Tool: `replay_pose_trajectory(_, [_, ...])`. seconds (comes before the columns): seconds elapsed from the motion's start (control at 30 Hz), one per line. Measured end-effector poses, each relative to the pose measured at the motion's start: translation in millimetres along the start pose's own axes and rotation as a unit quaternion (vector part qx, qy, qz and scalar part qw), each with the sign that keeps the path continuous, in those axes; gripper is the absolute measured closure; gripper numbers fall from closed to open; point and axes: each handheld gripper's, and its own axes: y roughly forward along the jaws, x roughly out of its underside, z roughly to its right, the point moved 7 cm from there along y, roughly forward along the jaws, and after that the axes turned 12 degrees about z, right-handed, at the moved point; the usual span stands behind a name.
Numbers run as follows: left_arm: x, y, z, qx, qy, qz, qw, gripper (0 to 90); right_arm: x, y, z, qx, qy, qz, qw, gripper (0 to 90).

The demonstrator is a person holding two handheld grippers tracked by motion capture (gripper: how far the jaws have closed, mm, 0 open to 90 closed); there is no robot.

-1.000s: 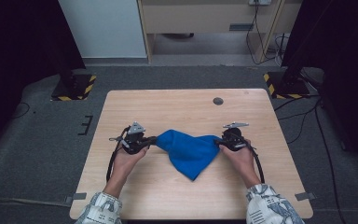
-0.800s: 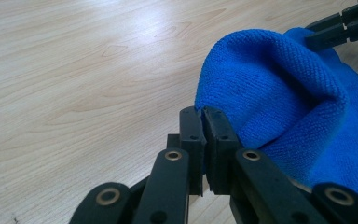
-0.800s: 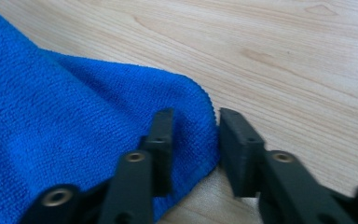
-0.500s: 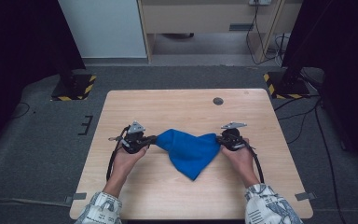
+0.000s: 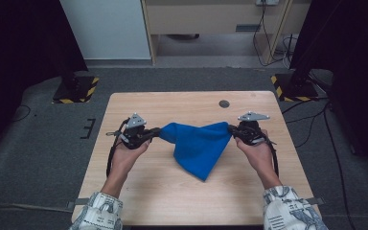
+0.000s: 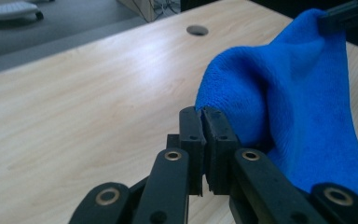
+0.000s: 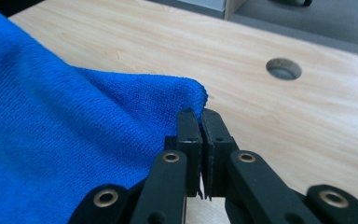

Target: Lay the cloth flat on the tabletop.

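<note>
Since a second ago the blue cloth (image 5: 199,147) has come up off the wooden surface (image 5: 139,187): then it lay flat between the two hands, and now its upper edge is stretched in the air from one tool to the other while its lower corner hangs down toward the near side, close to the surface; whether it touches there cannot be told. The left gripper (image 5: 156,133), at the left of the high view, has its jaws pressed together on the cloth's left corner, as it did before; in the left gripper view (image 6: 201,114) the fabric bunches just past the closed tips and the surface lies well below. The right gripper (image 5: 231,128) has its jaws closed on the right corner; they stood wider a second ago and have shut onto the cloth, and in the right gripper view (image 7: 196,115) the hem sits pinched between the tips. Both hands have risen a little compared with the earlier pictures, the left hand (image 5: 124,154) and the right hand (image 5: 258,152) staying about as far apart as before. On the far part of the surface a small round hole (image 5: 224,103) lies to the right of centre, well apart from the cloth. Beyond the surface stand a white cabinet (image 5: 104,28) and two striped yellow-and-black stand feet (image 5: 76,91) on the grey floor. Nothing lies between the cloth and either tool.
</note>
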Motion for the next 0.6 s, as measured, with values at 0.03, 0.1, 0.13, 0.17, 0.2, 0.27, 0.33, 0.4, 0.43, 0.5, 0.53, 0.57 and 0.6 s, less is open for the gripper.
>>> replay_pose_trajectory(0.03, [-4.1, -1.4, 0.0, -0.001, 0.001, 0.003, 1.0, 87.0, -2.6, -1.5, 0.4, 0.0, -0.001, 0.002, 1.0, 87.9])
replay_pose_trajectory(0.1, [-7.6, -2.7, 0.0, -0.001, 0.003, 0.005, 1.0, 87.0, -7.6, -4.7, 1.2, 0.001, -0.002, 0.007, 1.0, 87.8])
replay_pose_trajectory(0.13, [-13.6, -4.6, 0.4, -0.002, 0.005, 0.01, 0.9999, 87.1, -10.1, -6.4, 1.4, 0.0, -0.002, 0.008, 1.0, 87.8])
replay_pose_trajectory(0.17, [-13.6, -4.6, 0.4, -0.002, 0.005, 0.01, 0.9999, 87.0, -10.1, -6.4, 1.4, 0.0, -0.002, 0.008, 1.0, 87.8])
replay_pose_trajectory(0.2, [-18.1, -6.1, 0.6, -0.003, 0.01, 0.011, 0.9999, 87.0, -15.3, -9.4, 1.6, 0.0, -0.004, 0.014, 0.9999, 87.9])
replay_pose_trajectory(0.27, [-20.0, -6.7, 0.9, -0.003, 0.012, 0.012, 0.9999, 87.0, -17.7, -10.9, 1.2, -0.001, -0.005, 0.014, 0.9999, 87.8])
replay_pose_trajectory(0.33, [-22.9, -7.8, 1.6, -0.003, 0.015, 0.014, 0.9998, 87.0, -23.3, -13.5, 0.4, -0.003, -0.011, 0.018, 0.9998, 87.8])
replay_pose_trajectory(0.4, [-25.4, -9.5, 3.0, -0.002, 0.017, 0.014, 0.9998, 87.0, -29.1, -16.0, -1.1, -0.005, -0.015, 0.021, 0.9997, 87.9])
replay_pose_trajectory(0.43, [-26.2, -10.3, 3.4, -0.002, 0.019, 0.014, 0.9997, 87.0, -30.9, -16.7, -1.6, -0.005, -0.016, 0.021, 0.9996, 87.8])
replay_pose_trajectory(0.5, [-28.2, -12.5, 3.7, -0.004, 0.022, 0.015, 0.9996, 87.0, -34.7, -18.1, -2.2, -0.005, -0.02, 0.024, 0.9995, 87.8])
replay_pose_trajectory(0.53, [-29.5, -13.7, 3.9, -0.004, 0.022, 0.018, 0.9996, 87.0, -36.4, -18.9, -2.9, -0.006, -0.021, 0.026, 0.9994, 87.8])
replay_pose_trajectory(0.57, [-30.7, -14.9, 4.3, -0.004, 0.022, 0.02, 0.9995, 87.0, -37.7, -19.7, -4.0, -0.006, -0.02, 0.025, 0.9995, 87.8])
replay_pose_trajectory(0.6, [-32.0, -16.3, 4.9, -0.003, 0.023, 0.022, 0.9995, 87.0, -38.8, -20.1, -4.6, -0.006, -0.022, 0.027, 0.9994, 87.8])
